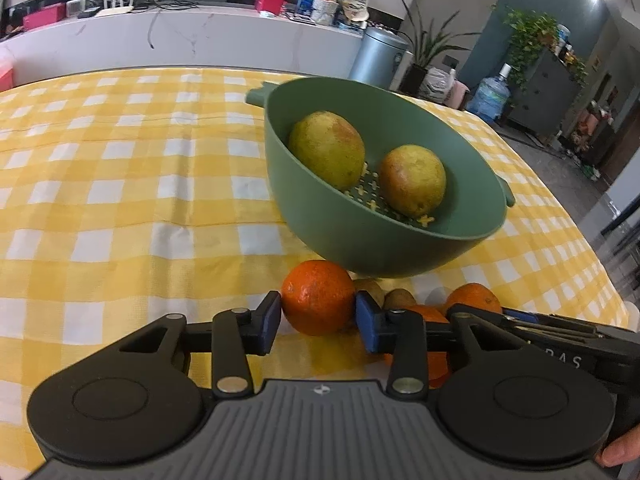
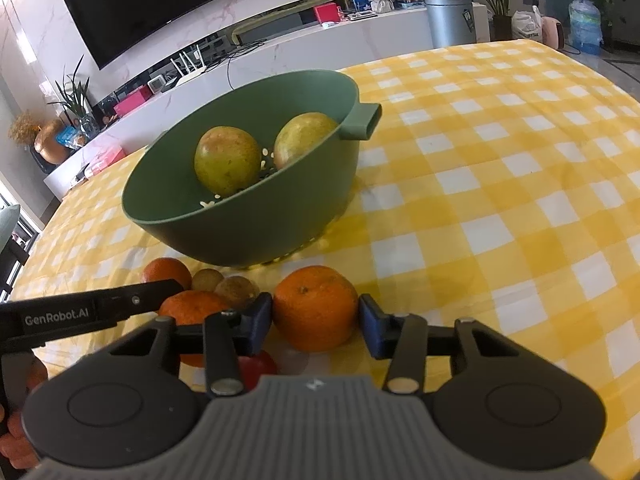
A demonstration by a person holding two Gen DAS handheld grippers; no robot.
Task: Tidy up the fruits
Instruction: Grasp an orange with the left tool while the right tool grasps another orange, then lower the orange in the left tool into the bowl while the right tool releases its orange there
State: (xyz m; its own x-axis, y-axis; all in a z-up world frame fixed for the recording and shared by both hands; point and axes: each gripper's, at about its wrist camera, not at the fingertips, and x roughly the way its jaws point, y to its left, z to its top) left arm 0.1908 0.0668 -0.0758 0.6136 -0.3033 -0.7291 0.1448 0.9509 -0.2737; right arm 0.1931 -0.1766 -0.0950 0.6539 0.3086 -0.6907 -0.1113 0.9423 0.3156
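Both grippers [image 1: 317, 322] [image 2: 316, 322] pinching oranges [image 1: 318, 298] [image 2: 315, 308] before bowl [image 1: 384, 248], jaws part-closed; round skins, could squirt out.

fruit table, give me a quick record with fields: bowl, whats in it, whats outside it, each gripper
bowl: green strainer bowl on the yellow checked cloth
in bowl: two yellow-green fruits
outside bowl: oranges and small brown fruits in front of it
left gripper: pads on both sides of an orange
right gripper: pads on both sides of another orange
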